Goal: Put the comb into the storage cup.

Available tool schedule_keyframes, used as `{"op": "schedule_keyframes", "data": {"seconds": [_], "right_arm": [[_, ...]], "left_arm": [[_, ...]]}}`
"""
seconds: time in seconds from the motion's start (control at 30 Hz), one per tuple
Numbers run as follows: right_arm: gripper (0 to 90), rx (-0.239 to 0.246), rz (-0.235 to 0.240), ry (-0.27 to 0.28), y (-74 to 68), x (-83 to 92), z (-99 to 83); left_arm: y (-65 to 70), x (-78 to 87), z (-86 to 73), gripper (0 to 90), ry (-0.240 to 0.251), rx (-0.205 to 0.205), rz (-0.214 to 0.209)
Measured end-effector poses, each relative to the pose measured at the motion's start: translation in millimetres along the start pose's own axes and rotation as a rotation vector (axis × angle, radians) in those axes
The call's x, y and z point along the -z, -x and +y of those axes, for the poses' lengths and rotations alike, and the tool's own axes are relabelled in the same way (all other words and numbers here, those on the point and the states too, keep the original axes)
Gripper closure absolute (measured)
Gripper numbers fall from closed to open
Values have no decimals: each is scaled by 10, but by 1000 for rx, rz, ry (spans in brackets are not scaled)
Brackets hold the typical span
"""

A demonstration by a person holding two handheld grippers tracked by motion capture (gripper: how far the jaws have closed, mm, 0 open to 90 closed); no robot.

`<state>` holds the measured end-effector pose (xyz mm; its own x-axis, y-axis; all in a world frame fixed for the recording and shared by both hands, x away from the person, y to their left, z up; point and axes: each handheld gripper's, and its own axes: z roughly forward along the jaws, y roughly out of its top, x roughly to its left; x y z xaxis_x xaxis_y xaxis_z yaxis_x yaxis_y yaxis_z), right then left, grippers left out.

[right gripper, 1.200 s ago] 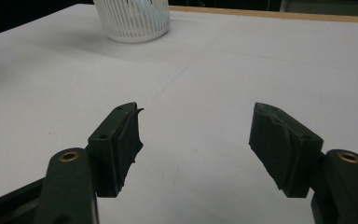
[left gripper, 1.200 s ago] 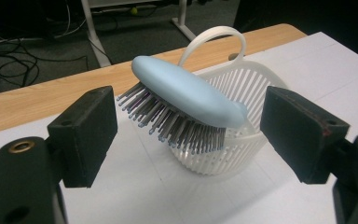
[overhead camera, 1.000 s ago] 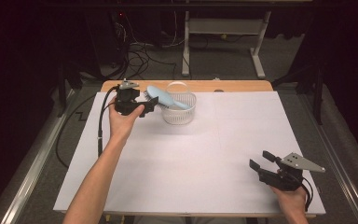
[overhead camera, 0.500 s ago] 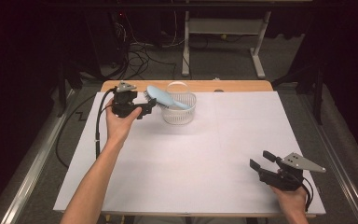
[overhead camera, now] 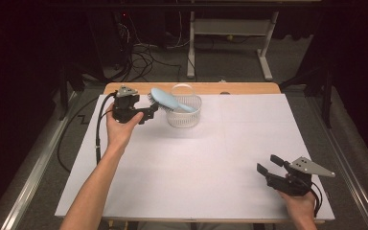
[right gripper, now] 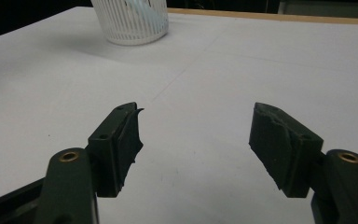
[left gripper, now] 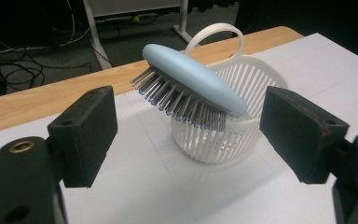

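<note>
Upper left of the high view: left gripper (overhead camera: 149,113) sits just beside a light-blue hairbrush (overhead camera: 168,100) that lies propped on the rim of a white slatted basket (overhead camera: 184,113), brush head overhanging toward the gripper, handle end dipping inside. Right gripper (overhead camera: 267,168) parked lower right on the white table cover (overhead camera: 206,163), well apart, likely idle. Left gripper view: jaws spread wide, nothing between them; brush sits bristles-down, tilted, resting on the basket rim ahead, apparently let go there. Right gripper view: jaws spread, empty; basket (right gripper: 131,21) far at the upper left.
</note>
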<state>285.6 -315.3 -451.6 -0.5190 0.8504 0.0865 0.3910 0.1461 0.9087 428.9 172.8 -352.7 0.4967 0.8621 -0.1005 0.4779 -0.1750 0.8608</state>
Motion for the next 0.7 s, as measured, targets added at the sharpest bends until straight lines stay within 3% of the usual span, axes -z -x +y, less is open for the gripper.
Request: {"op": "schedule_keyframes", "data": {"seconds": [0.7], "right_arm": [[338,-5,-1,-3,4,-1,-2]], "left_arm": [[-16,92,-88,201,12,-1,-2]]}}
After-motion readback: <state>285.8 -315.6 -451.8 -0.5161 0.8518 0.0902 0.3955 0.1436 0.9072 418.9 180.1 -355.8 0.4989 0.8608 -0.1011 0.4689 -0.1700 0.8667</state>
